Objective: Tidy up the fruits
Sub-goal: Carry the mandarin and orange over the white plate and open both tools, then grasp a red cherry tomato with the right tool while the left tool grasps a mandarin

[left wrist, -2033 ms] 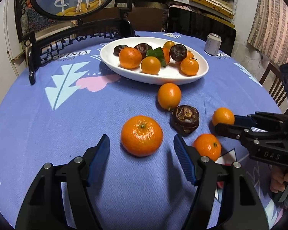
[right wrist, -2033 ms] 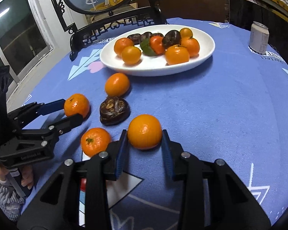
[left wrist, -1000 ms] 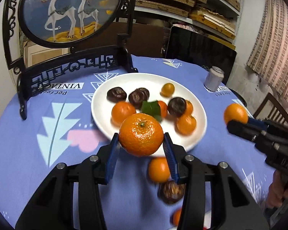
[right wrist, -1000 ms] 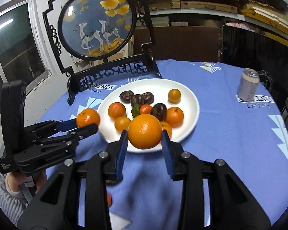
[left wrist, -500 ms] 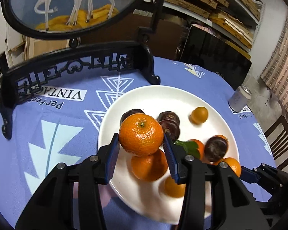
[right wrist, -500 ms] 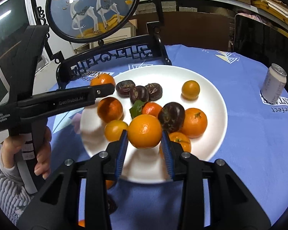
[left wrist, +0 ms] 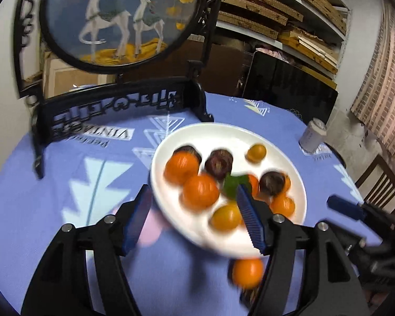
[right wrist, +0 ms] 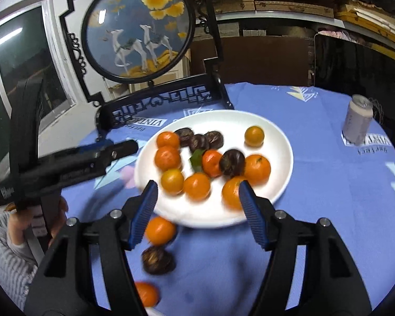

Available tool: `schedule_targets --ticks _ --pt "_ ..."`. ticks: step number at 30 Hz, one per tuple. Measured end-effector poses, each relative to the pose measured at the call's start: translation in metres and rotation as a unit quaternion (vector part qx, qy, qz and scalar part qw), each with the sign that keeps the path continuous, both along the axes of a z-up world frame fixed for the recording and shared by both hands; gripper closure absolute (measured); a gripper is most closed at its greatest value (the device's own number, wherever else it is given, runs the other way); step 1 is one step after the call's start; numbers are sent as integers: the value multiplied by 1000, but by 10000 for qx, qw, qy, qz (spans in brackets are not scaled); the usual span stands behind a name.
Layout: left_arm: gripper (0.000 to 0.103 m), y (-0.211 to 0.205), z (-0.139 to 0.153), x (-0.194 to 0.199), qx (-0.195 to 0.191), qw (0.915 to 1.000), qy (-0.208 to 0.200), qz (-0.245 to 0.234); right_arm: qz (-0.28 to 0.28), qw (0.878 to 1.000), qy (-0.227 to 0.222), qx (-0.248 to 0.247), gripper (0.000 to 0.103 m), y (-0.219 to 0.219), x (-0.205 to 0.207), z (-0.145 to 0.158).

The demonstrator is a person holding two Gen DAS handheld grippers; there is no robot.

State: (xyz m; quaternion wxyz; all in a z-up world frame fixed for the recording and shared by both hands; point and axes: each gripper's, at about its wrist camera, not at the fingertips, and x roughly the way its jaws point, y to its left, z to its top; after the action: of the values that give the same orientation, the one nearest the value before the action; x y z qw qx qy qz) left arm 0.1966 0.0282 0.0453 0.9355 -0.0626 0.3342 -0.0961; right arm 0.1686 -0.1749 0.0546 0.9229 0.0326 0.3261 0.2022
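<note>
Both my claws, left claw (left wrist: pixel 194 216) and right claw (right wrist: pixel 197 210), gape empty above the plate (right wrist: pixel 281 137); nearest loose orange (right wrist: pixel 159 230) lies on the desk (right wrist: pixel 329 210), just below-left of right claw.

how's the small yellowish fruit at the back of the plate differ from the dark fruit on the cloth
The yellowish fruit is smooth, pale orange and lies on the white plate; the dark fruit is brown, wrinkled, bigger-looking and lies off the plate on the blue cloth. Both sit free of either gripper.
</note>
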Motion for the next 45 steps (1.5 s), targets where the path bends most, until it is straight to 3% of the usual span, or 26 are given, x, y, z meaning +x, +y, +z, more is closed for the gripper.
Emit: schedule_targets --ticks 8,15,20,29,31,35,39,45 --pt "36 22 -35 -73 60 9987 336 388 339 9990 235 142 37 -4 -80 -25" --pt "36 28 -38 -116 -10 9993 159 332 915 9950 287 -278 34 19 -128 -47" --pt "36 24 -40 -114 23 9994 219 271 1178 9893 434 -746 35 41 -132 -65" --pt "36 14 -41 -116 173 9996 227 79 1124 9885 744 -692 51 40 -125 -74" --pt "36 11 -42 -116 210 9995 228 16 1127 9882 782 -688 62 39 -123 -75" --pt "36 5 -43 -118 270 9993 226 -128 1109 9873 947 -626 71 37 -120 -80" --pt "36 -2 -43 -120 288 9988 216 -329 1106 9876 954 -581 72 33 -120 -76" --pt "36 -25 -46 -127 386 9960 217 -772 282 9966 583 -509 72 -6 -108 -57"
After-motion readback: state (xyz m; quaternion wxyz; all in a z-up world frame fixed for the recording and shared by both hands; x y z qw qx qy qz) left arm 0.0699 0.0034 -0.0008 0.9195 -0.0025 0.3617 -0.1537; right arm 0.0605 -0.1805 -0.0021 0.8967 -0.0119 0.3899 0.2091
